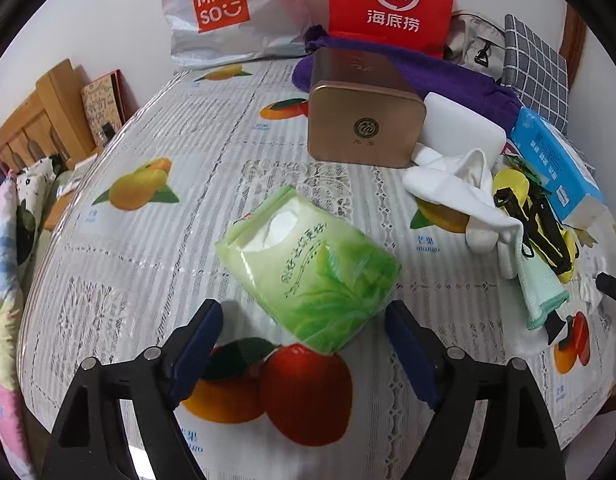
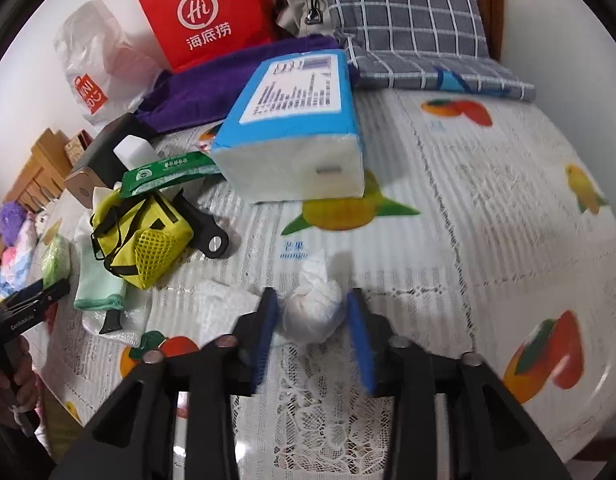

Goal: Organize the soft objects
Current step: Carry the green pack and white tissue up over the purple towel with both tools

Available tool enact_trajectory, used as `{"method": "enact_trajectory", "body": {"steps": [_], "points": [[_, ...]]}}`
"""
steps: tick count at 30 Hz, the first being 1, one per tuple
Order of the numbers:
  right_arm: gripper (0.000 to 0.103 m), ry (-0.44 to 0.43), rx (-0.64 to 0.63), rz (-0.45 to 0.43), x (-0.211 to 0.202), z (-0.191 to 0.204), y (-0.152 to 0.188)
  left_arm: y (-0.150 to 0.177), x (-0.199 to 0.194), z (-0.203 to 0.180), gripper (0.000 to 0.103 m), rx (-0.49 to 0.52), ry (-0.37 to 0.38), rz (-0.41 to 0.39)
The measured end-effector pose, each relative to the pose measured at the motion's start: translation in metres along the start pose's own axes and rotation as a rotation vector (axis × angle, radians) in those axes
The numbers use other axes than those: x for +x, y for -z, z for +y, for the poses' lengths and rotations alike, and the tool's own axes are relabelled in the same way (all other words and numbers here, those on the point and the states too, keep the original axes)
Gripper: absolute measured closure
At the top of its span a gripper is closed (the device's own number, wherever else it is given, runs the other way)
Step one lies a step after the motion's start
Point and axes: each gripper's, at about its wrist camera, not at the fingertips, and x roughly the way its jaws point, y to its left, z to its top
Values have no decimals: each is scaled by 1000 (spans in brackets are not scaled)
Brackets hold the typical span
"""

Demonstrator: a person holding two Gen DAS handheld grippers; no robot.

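The left gripper [image 1: 303, 316] hangs just above the table with its two blue-padded jaws spread wide apart. Between them, a little ahead, lies a soft green plastic pack of tissues [image 1: 310, 276] with white tissue showing at its torn top. The pack lies flat on the white lace tablecloth with fruit pictures [image 1: 155, 240], and the jaws do not touch it.

The right gripper [image 2: 311, 312] is low over the same cloth. Its jaws are partly open, one on each side of a small white crumpled tissue ball [image 2: 314, 312]. The ball sits between the blue pads [image 2: 360, 344]. The picture is blurry there, so one cannot tell if the pads touch it.

Further back on the table is a pile of things. A big blue pack of white paper tissues [image 2: 295, 132] leans on other items. Near it lie a small yellow bag with black straps and a mesh pocket [image 2: 143, 236], a pale green cloth [image 2: 99, 288], and a white cloth [image 1: 456, 184]. A gold metal tin box [image 1: 364, 128] stands beside a white foam block [image 1: 460, 128].

At the back are a purple towel [image 2: 227, 80], a red paper bag with white letters [image 1: 392, 4], a white plastic shopping bag [image 1: 227, 12] and a grey checked cushion [image 2: 408, 24].
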Motion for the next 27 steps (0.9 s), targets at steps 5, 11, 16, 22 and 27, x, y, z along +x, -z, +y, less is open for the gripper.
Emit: {"method": "enact_trajectory", "body": {"steps": [5, 11, 16, 22, 27], "points": [[54, 31, -63, -10, 2, 10, 5, -2, 2, 0, 18, -33, -10, 6], [76, 27, -72, -12, -7, 8, 2, -10, 0, -6, 42, -40, -2, -10], [76, 22, -69, -50, -24, 5, -8, -17, -8, -17, 43, -7, 7, -24], [76, -10, -82, -81, -40, 13, -19, -29, -27, -24, 43, 19, 9, -62], [76, -37, -87, -95, -48, 20, -33, -43, -44, -21, 43, 11, 5, -93]]}}
